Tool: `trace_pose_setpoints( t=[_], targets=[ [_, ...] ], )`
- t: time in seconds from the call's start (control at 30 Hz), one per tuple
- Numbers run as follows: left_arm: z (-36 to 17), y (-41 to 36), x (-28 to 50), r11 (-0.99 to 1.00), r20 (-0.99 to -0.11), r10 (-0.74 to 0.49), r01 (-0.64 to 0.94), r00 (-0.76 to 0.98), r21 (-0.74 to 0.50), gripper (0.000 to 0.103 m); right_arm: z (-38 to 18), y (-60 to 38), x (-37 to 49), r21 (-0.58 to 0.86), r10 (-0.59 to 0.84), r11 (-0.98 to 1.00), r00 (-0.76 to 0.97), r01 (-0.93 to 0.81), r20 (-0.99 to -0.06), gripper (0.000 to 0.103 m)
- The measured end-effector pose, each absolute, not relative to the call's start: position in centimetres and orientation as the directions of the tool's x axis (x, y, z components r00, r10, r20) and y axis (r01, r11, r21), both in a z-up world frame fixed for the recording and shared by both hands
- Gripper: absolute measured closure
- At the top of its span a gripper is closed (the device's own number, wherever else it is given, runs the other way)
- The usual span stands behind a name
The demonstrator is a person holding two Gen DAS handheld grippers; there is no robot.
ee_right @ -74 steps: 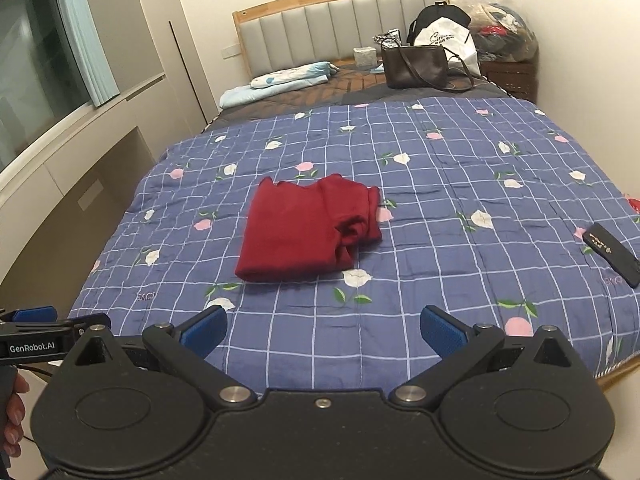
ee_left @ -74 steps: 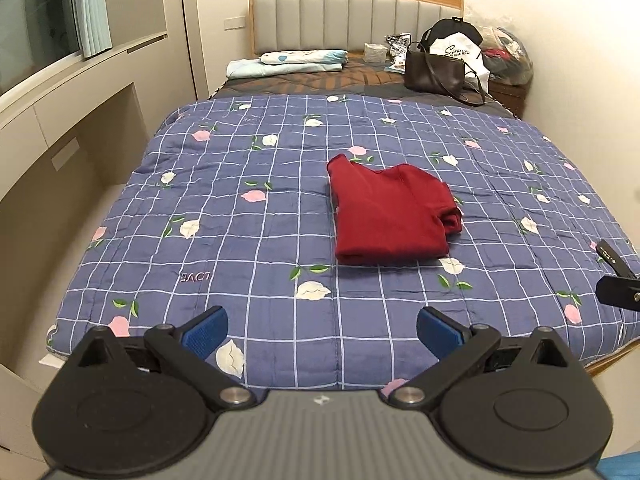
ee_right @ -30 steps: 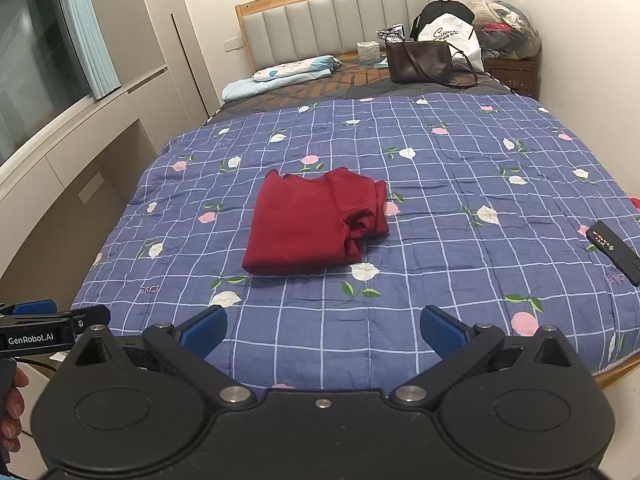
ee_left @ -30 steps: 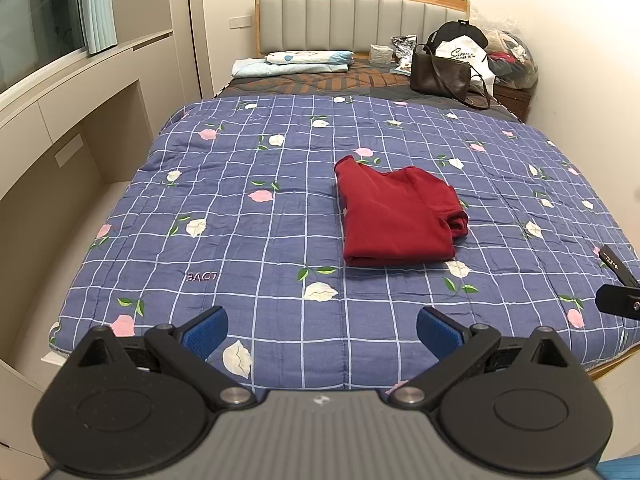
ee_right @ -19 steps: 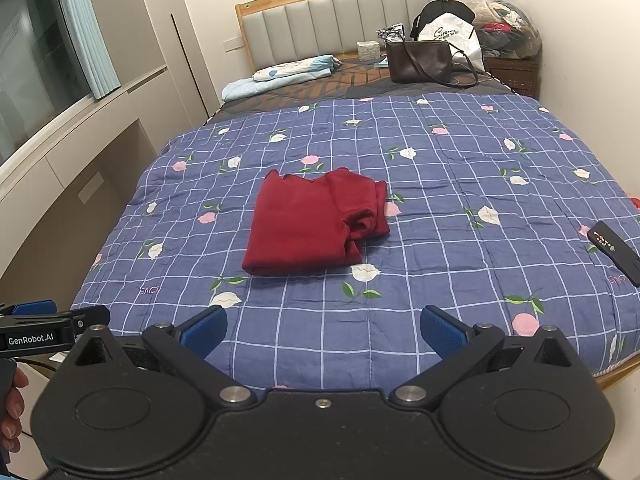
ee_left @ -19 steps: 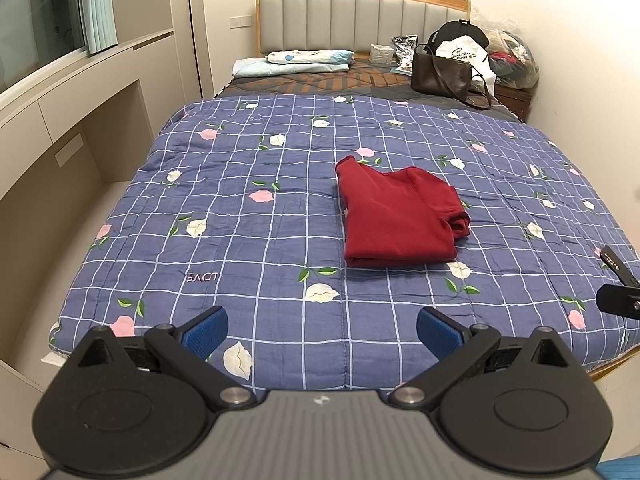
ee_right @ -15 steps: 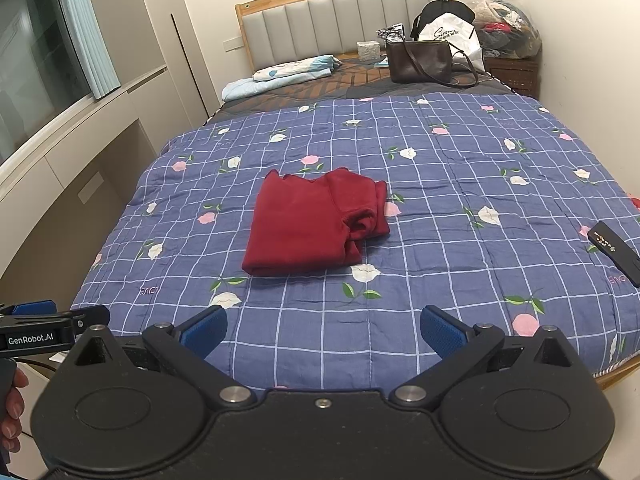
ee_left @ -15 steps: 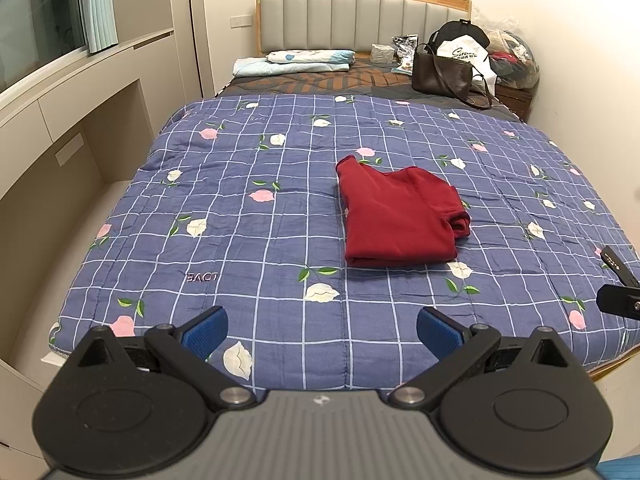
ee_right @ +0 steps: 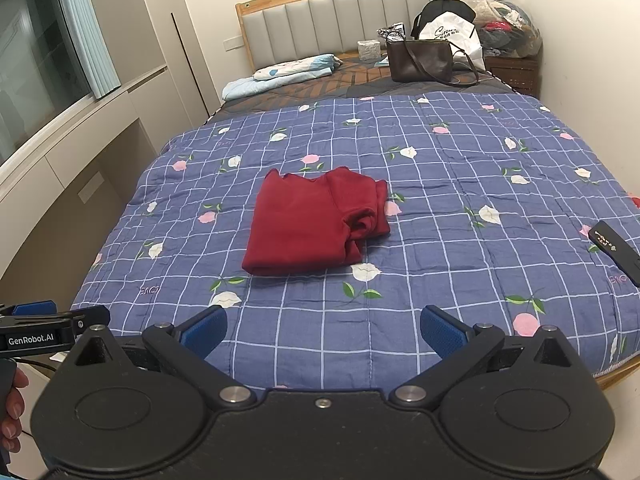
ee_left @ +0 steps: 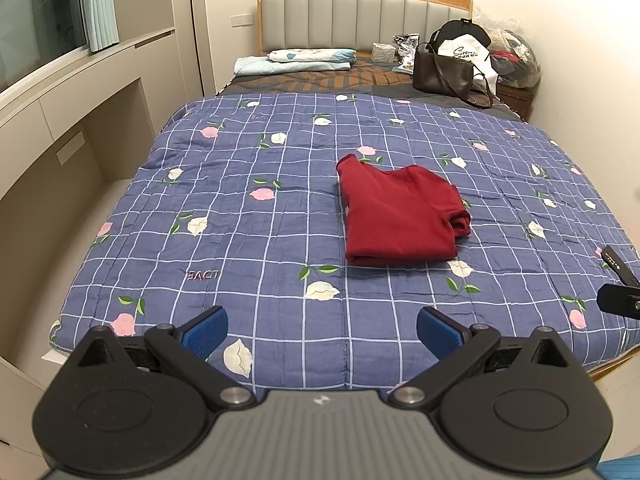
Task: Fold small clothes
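Observation:
A dark red garment (ee_left: 396,216) (ee_right: 316,222) lies folded into a rough rectangle in the middle of the blue flowered quilt (ee_left: 248,216) (ee_right: 460,184), with a bunched sleeve at its right side. My left gripper (ee_left: 322,328) hangs open over the foot of the bed, well short of the garment, nothing between its blue pads. My right gripper (ee_right: 322,330) is likewise open and empty, held back from the cloth. In the right wrist view the left gripper's side (ee_right: 52,328) shows at the far left, with a hand (ee_right: 12,404) below it.
A black remote (ee_right: 616,252) (ee_left: 616,262) lies near the quilt's right edge. Folded light blue bedding (ee_left: 296,60), a brown handbag (ee_right: 420,60) and bags sit by the headboard (ee_left: 360,16). A beige built-in ledge (ee_left: 60,128) runs along the left wall.
Since 2.5 s ago both grippers have drawn back and risen slightly, so more of the bed shows. In the last second nothing visibly moved. The garment has stayed put.

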State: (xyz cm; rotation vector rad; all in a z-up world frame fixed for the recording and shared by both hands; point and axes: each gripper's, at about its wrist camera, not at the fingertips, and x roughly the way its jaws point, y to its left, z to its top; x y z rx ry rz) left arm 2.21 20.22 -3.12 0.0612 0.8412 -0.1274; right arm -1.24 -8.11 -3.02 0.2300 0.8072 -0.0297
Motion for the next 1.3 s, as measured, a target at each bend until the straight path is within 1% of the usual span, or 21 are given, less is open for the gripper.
trace_pose_setpoints(
  t=[0.47, 0.63, 0.87, 1.3],
  targets=[
    [-3.4, 19.8, 2.3, 0.992, -0.754, -0.085, 0.125, 0.651, -0.004, 0.0, -3.0, -8.2, -1.2, 0.193, 0.061, 0.974, 0.692, 0.115, -0.719, 0.001],
    [-3.6, 19.9, 2.8, 0.996, -0.785, -0.061, 0.089, 0.616, -0.007, 0.0, -3.0, -8.2, -1.2, 0.193, 0.061, 0.975, 0.692, 0.114, -0.719, 0.001],
    [-3.7, 20.7, 3.2, 0.999, -0.8, -0.038, 0.045, 0.599, -0.014, 0.0, -3.0, -8.2, -1.2, 0.192, 0.061, 0.975, 0.691, 0.115, -0.72, 0.001],
    [-3.8, 20.9, 3.6, 0.998, -0.802, -0.057, 0.059, 0.594, -0.027, 0.0, -3.8, -7.8, -0.8, 0.191, 0.062, 0.975, 0.684, 0.115, -0.727, 0.001]
  ],
)
